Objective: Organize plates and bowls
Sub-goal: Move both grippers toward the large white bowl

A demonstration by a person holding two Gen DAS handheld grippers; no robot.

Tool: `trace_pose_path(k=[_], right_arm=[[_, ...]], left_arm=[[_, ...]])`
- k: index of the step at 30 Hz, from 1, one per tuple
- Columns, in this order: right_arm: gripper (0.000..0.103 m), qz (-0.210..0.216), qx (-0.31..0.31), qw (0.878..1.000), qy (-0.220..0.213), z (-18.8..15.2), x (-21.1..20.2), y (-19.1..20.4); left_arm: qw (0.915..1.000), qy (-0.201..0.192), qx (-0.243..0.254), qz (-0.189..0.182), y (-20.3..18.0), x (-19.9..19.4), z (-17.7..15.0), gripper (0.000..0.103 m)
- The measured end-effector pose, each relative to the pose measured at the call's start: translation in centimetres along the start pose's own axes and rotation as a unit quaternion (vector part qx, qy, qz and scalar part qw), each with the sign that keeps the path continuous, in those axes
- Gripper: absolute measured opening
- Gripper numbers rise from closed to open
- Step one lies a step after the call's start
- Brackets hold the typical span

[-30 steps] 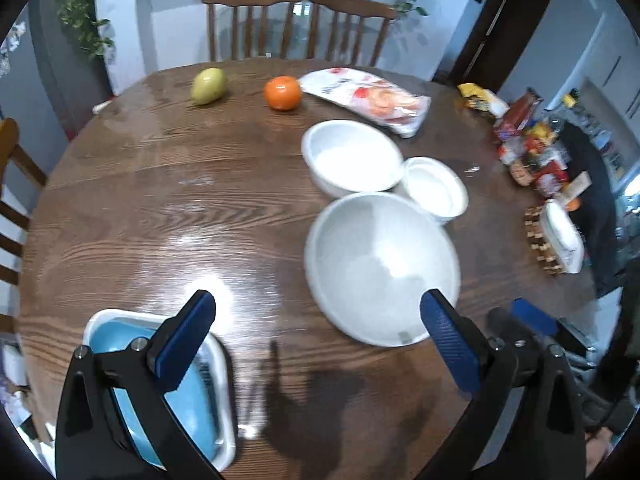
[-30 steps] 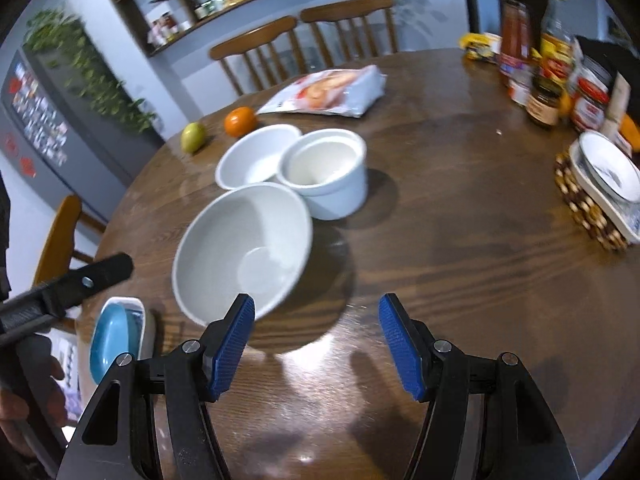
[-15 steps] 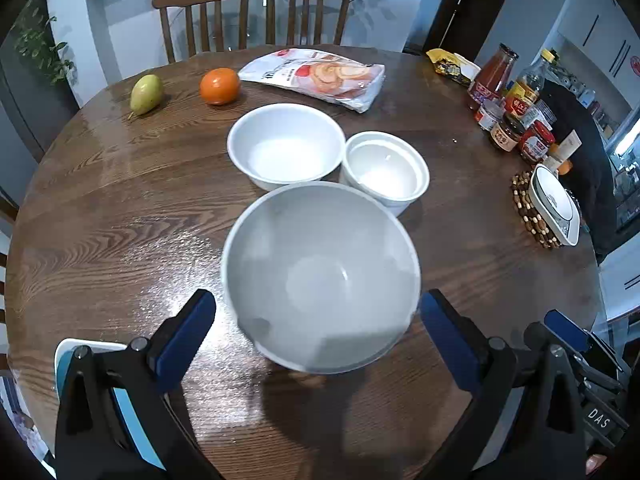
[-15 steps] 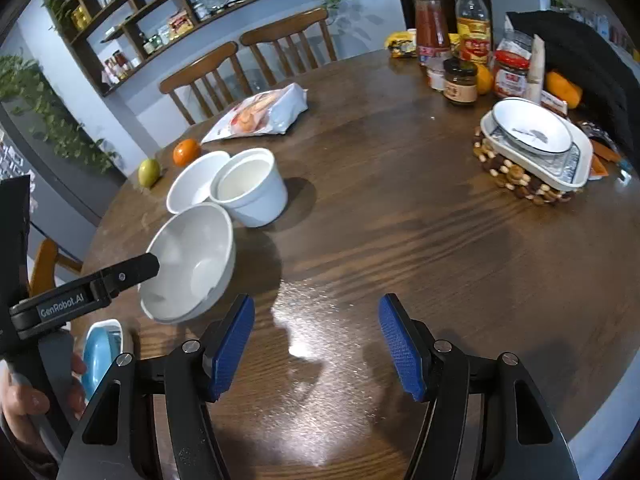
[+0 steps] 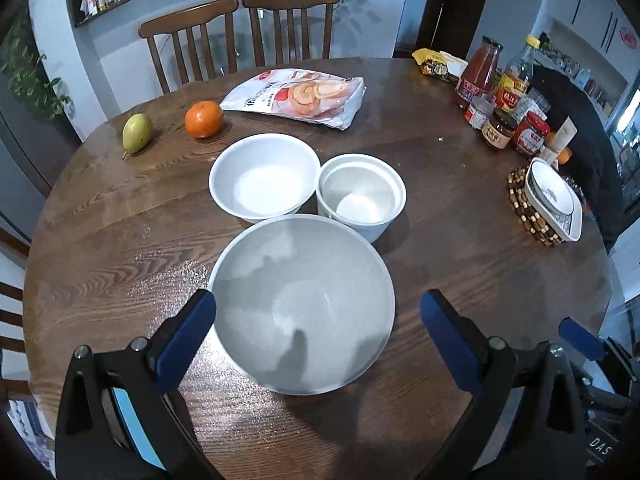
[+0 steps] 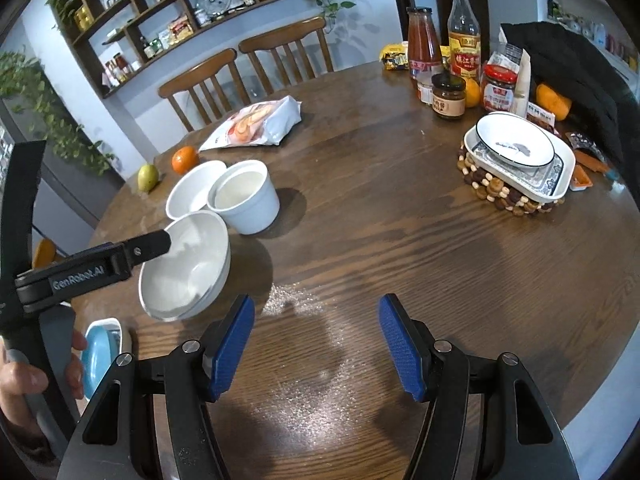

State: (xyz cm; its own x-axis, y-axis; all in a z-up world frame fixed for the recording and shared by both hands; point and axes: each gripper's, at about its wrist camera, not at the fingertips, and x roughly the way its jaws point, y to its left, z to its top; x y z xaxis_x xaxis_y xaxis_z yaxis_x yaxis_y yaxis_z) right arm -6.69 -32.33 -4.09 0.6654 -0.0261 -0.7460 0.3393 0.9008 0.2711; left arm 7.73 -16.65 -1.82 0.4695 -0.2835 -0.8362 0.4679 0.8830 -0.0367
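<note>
The big bowl [image 5: 304, 304] sits mid-frame between the left gripper [image 5: 316, 320] (jaws apart, nothing clamped), nearer than the right.

Ahead of your right gripper [image 6: 316, 344] the dark wooden round table [image 6: 400, 240] lies bare. To its left, three white ceramic bowls [image 6: 188, 268] crowd together; on the right, stacked white plates on a beaded trivet [image 6: 516, 160] and condiment jars [image 6: 448, 96] block the edge.
</note>
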Motion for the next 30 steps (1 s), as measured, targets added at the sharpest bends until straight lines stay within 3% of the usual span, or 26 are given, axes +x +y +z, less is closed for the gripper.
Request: trace_pose_path(k=[9,14,19,30], right_arm=[[0.066,0.025,-0.009,1.0,0.016,1.6,2.3,0.5],[0.066,0.051,-0.022,0.998,0.029,2.3,4.2,1.1],[0.066,0.079,-0.014,0.996,0.036,3.1,5.9,0.8],[0.066,0.137,-0.031,0.986,0.093,4.2,10.4,2.7]], left_arm=[[0.9984,0.008,-0.034,0.044,2.5,1.0,-1.0,0.102],[0.9976,0.015,-0.054,0.042,3.0,1.9,-1.7,0.102],[0.9958,0.014,-0.063,0.065,3.1,2.5,-2.2,0.102],[0.9899,0.034,-0.1,0.095,5.5,3.6,-2.9,0.102]])
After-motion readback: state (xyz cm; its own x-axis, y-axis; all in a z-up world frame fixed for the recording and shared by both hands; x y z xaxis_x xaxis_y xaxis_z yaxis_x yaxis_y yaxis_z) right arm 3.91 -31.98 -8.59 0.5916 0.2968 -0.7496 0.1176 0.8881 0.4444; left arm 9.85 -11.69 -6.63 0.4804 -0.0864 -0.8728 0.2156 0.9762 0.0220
